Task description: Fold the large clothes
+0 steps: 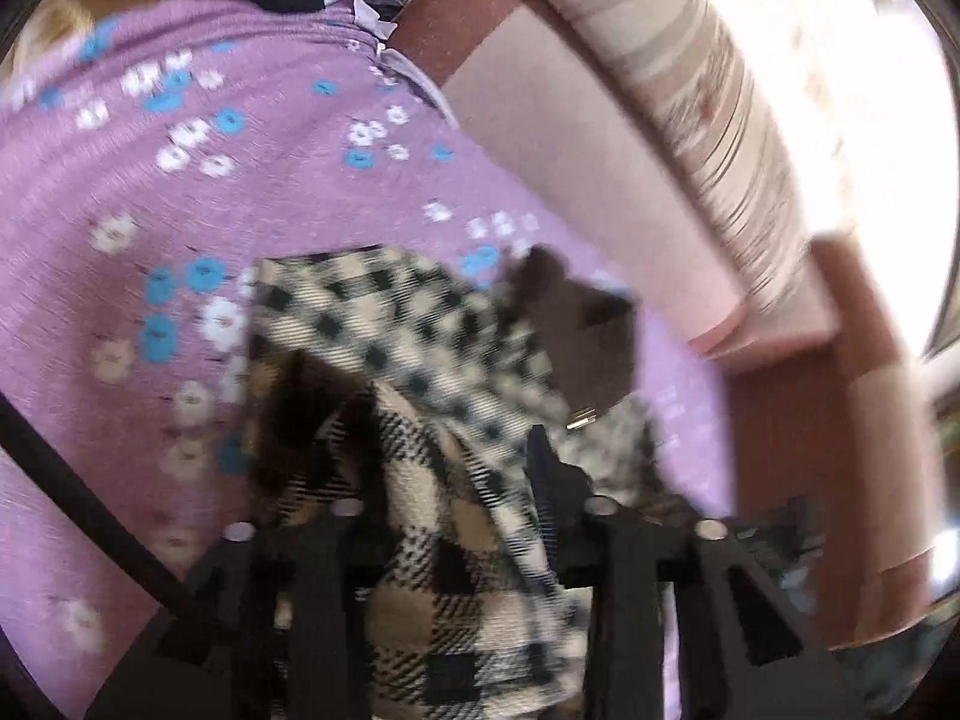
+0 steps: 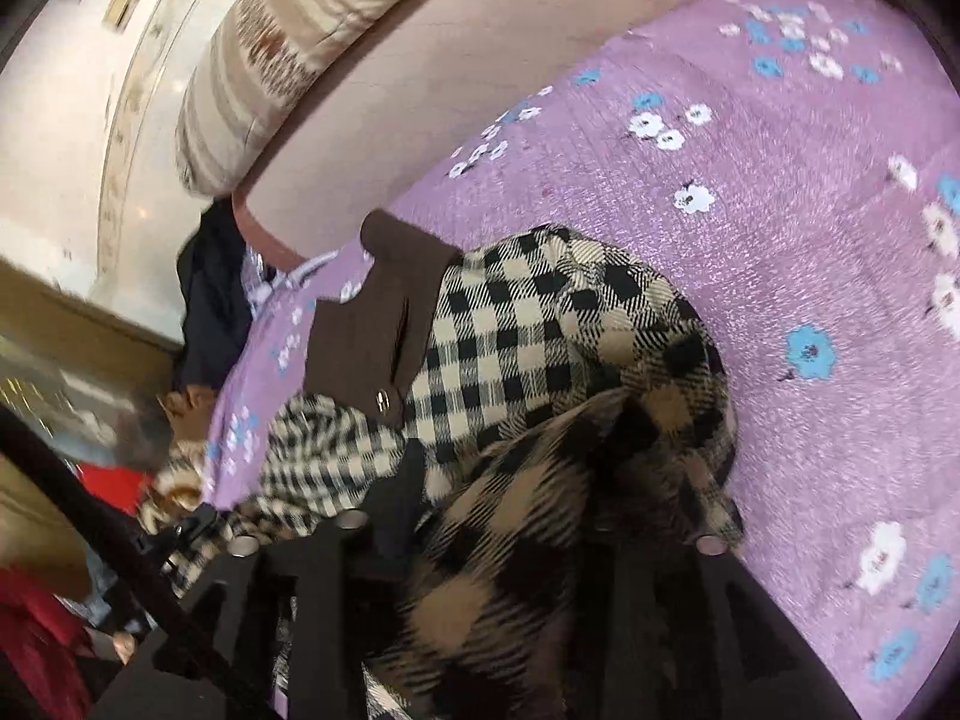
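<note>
Checked coat (image 2: pixel 540 324) bunched on the floral purple bedspread (image 2: pixel 810 240); right gripper (image 2: pixel 480 540) jaws pinch its fabric.

Checked garment (image 1: pixel 456 570) hides left fingers' tips, right fingers (image 2: pixel 708 600) too

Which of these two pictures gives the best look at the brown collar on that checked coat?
The right wrist view. There the brown collar lies sharp and nearly whole on the checked coat, with its gold button plain to see. The left wrist view shows only a blurred dark part of the collar beyond the coat's folds.
</note>
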Demonstrator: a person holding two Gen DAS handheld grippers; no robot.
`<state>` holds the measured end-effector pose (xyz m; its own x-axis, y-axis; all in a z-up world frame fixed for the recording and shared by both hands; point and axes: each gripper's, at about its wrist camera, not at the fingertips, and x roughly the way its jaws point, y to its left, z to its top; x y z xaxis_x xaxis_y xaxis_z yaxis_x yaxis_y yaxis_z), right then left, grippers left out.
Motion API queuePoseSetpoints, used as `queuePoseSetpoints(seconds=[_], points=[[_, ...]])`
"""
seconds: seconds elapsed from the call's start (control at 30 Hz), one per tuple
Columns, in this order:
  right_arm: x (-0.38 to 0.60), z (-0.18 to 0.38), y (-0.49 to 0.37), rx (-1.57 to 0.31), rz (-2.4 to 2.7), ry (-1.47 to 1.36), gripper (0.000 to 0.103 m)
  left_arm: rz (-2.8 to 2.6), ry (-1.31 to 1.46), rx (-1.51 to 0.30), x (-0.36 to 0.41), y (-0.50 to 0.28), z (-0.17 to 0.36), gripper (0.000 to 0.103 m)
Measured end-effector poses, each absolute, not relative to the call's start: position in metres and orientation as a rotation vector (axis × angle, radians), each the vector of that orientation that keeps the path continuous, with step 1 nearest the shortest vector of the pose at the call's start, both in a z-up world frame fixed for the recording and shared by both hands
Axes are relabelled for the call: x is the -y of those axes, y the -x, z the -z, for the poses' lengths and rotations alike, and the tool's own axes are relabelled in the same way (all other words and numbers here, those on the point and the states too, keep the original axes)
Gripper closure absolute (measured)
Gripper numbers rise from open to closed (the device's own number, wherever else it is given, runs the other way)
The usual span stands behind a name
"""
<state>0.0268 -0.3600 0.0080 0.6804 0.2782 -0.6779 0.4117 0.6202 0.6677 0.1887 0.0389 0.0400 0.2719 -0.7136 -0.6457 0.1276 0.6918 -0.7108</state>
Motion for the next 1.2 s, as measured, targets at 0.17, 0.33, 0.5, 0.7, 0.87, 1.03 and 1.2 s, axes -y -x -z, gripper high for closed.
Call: queuePoseSetpoints(seconds=[0.17,0.33,0.5,0.7,0.87,1.03,1.2], points=[[0.372,0.002,-0.031,-0.797,0.083,-1.037,0.051,0.654,0.819,-1.158,-0.043,-0.198,-0.039,0.046],[0.387,0.007,-0.025,-0.707,0.030,-1.207,0.038,0.705,1.013,-1.169,-0.051,-0.204,-0.042,0.040],[0.391,0.000,-0.023,-0.751,0.077,-1.164,0.037,0.701,1.087,-1.160,-0.060,-0.205,-0.050,0.038],[0.370,-0.033,-0.004,-0.844,0.129,-0.858,0.034,0.617,1.032,-1.178,-0.061,-0.199,-0.064,0.029],[0.334,-0.059,0.040,-0.839,0.092,-0.670,0.037,0.596,1.019,-1.179,-0.062,-0.194,-0.069,0.027],[0.253,-0.062,0.053,-0.852,-0.163,-0.599,0.057,0.570,0.960,-1.170,-0.058,-0.182,-0.074,0.027],[0.164,-0.029,0.014,-1.000,-0.334,-0.443,0.063,0.581,0.884,-1.162,-0.057,-0.172,-0.084,0.027]])
